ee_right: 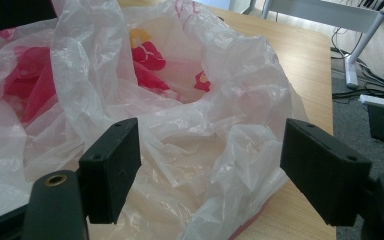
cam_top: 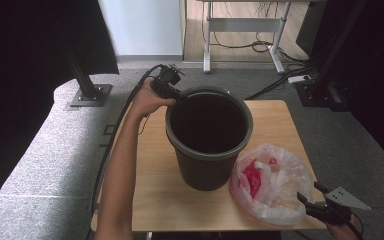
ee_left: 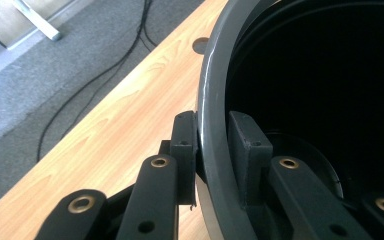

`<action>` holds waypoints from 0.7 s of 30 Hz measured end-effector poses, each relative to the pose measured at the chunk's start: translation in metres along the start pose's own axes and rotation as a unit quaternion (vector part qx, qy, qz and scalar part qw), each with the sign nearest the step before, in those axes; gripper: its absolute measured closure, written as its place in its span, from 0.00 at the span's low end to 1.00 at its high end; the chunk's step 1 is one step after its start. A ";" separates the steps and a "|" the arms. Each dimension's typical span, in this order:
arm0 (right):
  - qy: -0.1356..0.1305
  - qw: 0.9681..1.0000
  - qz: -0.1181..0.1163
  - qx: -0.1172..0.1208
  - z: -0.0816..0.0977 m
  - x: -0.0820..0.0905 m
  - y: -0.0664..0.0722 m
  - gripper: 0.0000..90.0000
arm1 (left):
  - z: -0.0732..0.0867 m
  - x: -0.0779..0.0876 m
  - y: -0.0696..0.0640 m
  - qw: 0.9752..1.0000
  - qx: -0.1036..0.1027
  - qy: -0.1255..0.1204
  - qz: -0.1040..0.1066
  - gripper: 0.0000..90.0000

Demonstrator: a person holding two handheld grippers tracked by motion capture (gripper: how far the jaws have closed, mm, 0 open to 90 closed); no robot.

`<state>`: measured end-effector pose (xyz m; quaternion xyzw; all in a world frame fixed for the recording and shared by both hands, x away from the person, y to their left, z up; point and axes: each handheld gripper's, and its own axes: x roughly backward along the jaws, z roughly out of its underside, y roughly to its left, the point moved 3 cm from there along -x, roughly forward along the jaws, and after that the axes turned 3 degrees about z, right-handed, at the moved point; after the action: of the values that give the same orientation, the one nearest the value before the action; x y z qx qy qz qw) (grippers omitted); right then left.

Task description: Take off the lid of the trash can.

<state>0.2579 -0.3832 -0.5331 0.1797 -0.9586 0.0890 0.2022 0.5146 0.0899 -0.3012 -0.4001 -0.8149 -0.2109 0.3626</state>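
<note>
Right tool [ee_right: 210, 165] open beside plastic bag [ee_right: 180, 100], left tool [ee_left: 214, 150] clamping bucket rim [ee_left: 211, 90]

The bucket [cam_top: 209, 137] stands upright on the table [cam_top: 155, 195], near its middle. The plastic bag [cam_top: 272, 182] lies on the table just right of the bucket and nearer the person, touching its base. The left gripper [cam_top: 172, 92] sits at the bucket's far left rim, one jaw outside the wall and one inside, while the right gripper [cam_top: 312, 195] is at the bag's near right edge.
</note>
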 end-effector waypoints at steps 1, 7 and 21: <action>0.000 1.000 0.000 0.000 0.000 0.000 0.000 0.27 | -0.001 0.001 -0.001 1.000 -0.002 0.000 -0.002 0.83; -0.002 1.000 0.003 -0.001 0.000 0.001 -0.001 0.26 | -0.003 0.005 0.000 1.000 0.001 -0.016 0.002 0.84; -0.007 1.000 0.009 -0.006 0.000 0.003 -0.004 0.26 | -0.024 0.038 -0.008 0.997 0.000 -0.073 -0.004 0.85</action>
<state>0.2563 -0.3876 -0.5312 0.1705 -0.9621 0.0839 0.1956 0.5019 0.0892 -0.2573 -0.4108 -0.8410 -0.1824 0.3012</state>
